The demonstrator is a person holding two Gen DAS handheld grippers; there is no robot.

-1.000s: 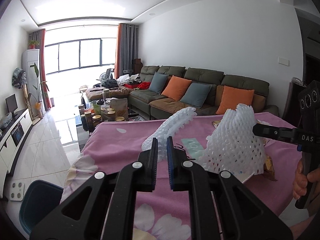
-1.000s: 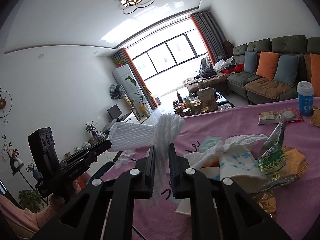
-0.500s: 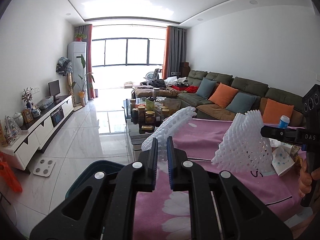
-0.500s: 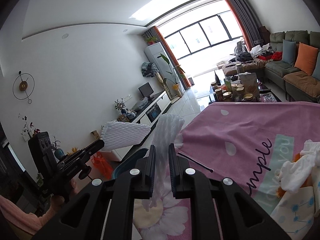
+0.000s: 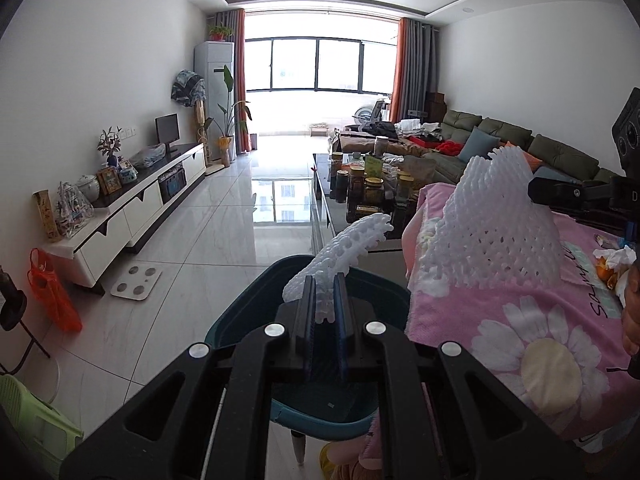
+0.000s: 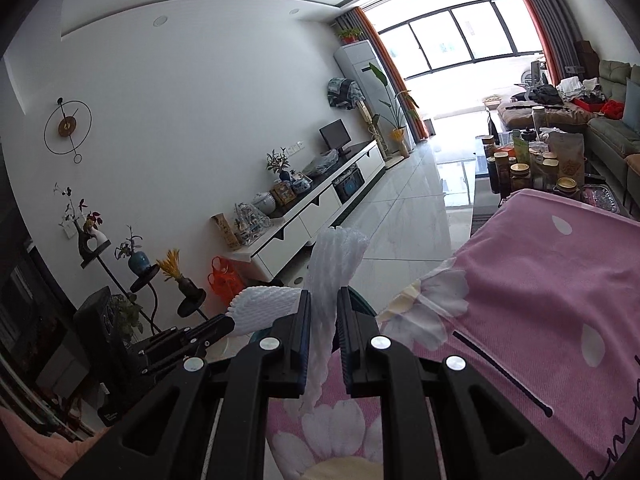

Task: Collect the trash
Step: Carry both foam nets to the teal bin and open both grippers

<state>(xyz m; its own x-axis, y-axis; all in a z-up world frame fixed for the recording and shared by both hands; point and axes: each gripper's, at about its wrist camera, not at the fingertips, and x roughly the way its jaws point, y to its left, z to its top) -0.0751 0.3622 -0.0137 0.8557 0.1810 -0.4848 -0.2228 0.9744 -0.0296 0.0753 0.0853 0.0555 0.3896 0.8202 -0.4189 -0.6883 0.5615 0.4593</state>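
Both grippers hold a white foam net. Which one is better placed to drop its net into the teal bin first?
Left. The left gripper holds its foam net directly over the teal bin; the right gripper seems nearer the bin's edge.

A table under a pink floral cloth carries crumpled wrappers at its far right, beside a teal bin on the tiled floor.

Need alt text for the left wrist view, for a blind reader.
The left claw grips a white foam fruit net above a dark teal bin on the tiled floor. Right, the other claw holds a second foam net over a pink floral tablecloth.
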